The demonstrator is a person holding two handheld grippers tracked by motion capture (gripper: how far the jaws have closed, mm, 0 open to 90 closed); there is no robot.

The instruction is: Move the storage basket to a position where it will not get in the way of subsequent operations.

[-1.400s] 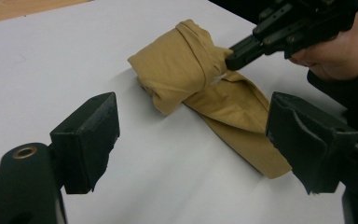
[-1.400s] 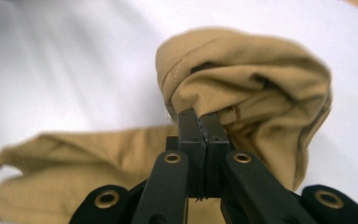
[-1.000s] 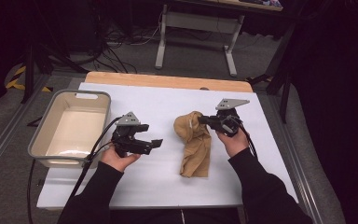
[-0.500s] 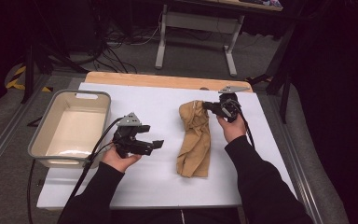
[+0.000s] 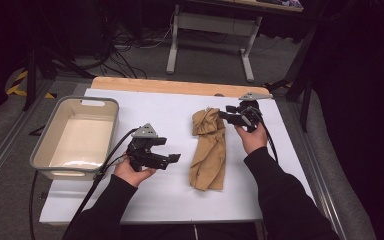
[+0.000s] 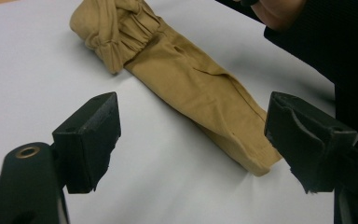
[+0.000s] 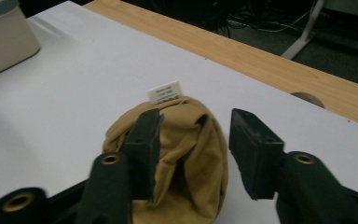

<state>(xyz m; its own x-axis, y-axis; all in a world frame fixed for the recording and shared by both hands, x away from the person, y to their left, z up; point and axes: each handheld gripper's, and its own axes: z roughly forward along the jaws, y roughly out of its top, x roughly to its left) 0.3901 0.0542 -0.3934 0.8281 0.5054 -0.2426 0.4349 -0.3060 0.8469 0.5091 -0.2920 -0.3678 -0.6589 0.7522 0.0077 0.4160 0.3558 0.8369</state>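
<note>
Tan cloth (image 5: 209,149) now stretched long, right gripper (image 5: 228,115) fingers just parted, left gripper (image 5: 174,159) wide.

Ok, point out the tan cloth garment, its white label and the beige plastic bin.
tan cloth garment (image 5: 208,150): high view, mid-length.
white label (image 7: 165,92): right gripper view, its face.
beige plastic bin (image 5: 41,145): high view, left wall.

We have bare room on the tabletop (image 5: 290,165) along its near edge and between the bin (image 5: 75,137) and the tan cloth (image 5: 209,150). The bin blocks the left edge. The cloth lies lengthwise across the middle, toward the far edge, leaving a narrow strip by the right edge.
</note>
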